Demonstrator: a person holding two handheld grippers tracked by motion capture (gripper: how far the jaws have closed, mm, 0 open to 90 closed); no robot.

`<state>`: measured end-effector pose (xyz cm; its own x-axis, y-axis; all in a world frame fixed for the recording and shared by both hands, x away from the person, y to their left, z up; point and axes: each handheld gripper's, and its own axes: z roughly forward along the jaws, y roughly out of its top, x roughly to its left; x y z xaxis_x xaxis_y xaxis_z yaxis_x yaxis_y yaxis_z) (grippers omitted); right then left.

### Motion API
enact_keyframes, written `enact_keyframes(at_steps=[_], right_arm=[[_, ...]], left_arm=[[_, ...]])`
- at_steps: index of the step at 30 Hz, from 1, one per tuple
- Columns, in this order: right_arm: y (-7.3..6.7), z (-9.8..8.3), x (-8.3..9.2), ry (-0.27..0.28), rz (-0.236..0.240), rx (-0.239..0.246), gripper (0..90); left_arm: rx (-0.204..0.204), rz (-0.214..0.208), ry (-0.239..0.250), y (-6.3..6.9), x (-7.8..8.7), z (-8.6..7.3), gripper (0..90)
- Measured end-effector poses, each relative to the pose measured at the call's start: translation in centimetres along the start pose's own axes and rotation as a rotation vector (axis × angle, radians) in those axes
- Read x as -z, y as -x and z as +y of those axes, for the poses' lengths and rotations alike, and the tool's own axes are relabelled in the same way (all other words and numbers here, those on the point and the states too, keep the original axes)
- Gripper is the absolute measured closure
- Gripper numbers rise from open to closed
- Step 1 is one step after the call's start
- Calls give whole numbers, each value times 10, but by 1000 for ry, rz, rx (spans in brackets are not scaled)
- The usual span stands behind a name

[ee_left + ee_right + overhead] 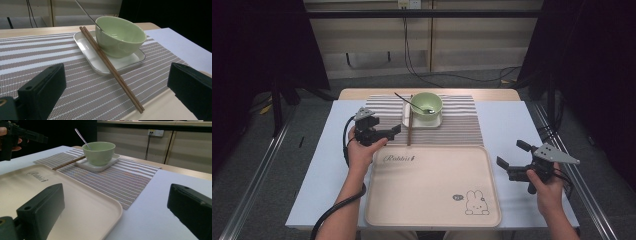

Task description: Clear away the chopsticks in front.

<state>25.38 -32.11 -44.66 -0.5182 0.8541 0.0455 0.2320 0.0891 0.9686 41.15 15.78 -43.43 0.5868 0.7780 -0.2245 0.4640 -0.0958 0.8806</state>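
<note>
Holding spoon [414, 105]: green bowl [427, 104]

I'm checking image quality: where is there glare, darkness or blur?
High view: sharp table, surroundings dark, no strong glare. Left gripper view: bright sheen on the plate beside the bowl, near jaws soft. Right gripper view: tray evenly lit, near jaws blurred, background dark at left.

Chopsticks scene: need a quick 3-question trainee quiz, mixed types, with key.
1. True or false: the chopsticks lie flat on the tray.
2. What stands in the green bowl? A) spoon B) fork C) straw
3. Which hand-held gripper is nearer the chopsticks?

Key:
1. False; they lean on the white dish, tips down on the striped mat.
2. A, the spoon.
3. The left hand-held gripper, jaws open; the right hand-held gripper is also open.
</note>
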Motion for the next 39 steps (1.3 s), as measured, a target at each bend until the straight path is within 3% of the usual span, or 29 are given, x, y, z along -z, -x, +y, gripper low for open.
enact_keyframes(at_steps=[10, 18, 20, 22, 25, 29, 30, 34, 39], right_arm=[[1, 0, 0, -2, 7, 5, 9], [1, 0, -1, -1, 6, 5, 9], [1, 0, -1, 0, 2, 7, 9], [1, 0, -1, 1, 10, 6, 9], [2, 0, -1, 2, 9, 8, 9], [2, 1, -1, 2, 8, 6, 9], [2, 0, -1, 1, 8, 6, 9], [2, 1, -2, -1, 6, -1, 10], [3, 1, -2, 3, 9, 7, 10]], left_arm=[[27, 46, -12, -1, -18, 4, 127], [24, 62, -30, -1, -32, 9, 244], [22, 46, -28, -1, -37, 11, 270], [21, 63, -40, 0, -40, 14, 273], [67, 76, -68, 1, -48, 18, 311], [62, 86, -105, 4, -55, 19, 377], [76, 84, -113, 4, -58, 19, 437], [110, 89, -135, 5, -65, 21, 541], [142, 104, -172, 2, -72, 21, 603]])
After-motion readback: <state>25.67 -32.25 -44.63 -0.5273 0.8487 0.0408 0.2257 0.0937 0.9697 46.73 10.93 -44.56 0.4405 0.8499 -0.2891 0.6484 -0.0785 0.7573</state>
